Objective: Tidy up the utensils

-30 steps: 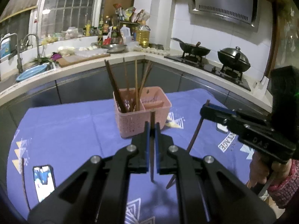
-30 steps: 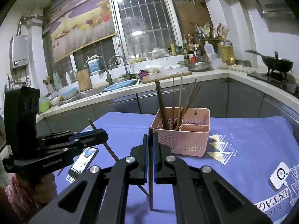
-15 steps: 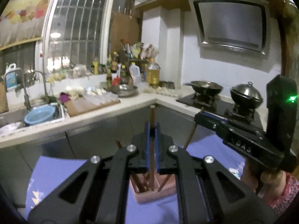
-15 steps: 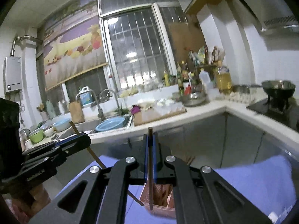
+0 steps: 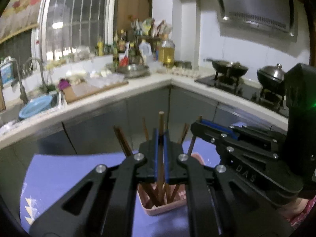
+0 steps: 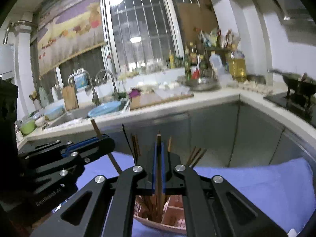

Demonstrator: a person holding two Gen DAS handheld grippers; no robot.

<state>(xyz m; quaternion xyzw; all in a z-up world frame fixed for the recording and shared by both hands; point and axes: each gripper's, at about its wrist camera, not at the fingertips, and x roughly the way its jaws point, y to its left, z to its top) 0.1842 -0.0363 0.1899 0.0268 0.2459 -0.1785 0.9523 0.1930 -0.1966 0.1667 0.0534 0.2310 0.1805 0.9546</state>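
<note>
Kitchen is filling the background: L-shaped white counter point(image 5: 122, 94) running along grey cabinets, sink point(image 6: 67, 116) under a barred window point(image 6: 138, 25), hob with two dark pots point(image 5: 229, 69) sitting under the range hood point(image 5: 254, 6). Blue cloth point(image 6: 256, 181) is covering the table in front. Pink basket point(image 5: 158, 209) is sitting on the cloth, showing below both grippers, with several brown chopsticks point(image 5: 122, 140) leaning upright in one compartment. Left gripper point(image 5: 161, 138) is clenching a single chopstick point(image 5: 161, 124) between its blue pads, stick standing nearly vertical with its lower end reaching down over the basket opening. Right gripper point(image 6: 158, 150) is likewise clamping its own chopstick point(image 6: 158, 140), also near vertical above the basket. Whether either lower tip is touching the basket floor is hidden by the fingers. The grippers are sitting just beside each other, each showing in the other's view
</note>
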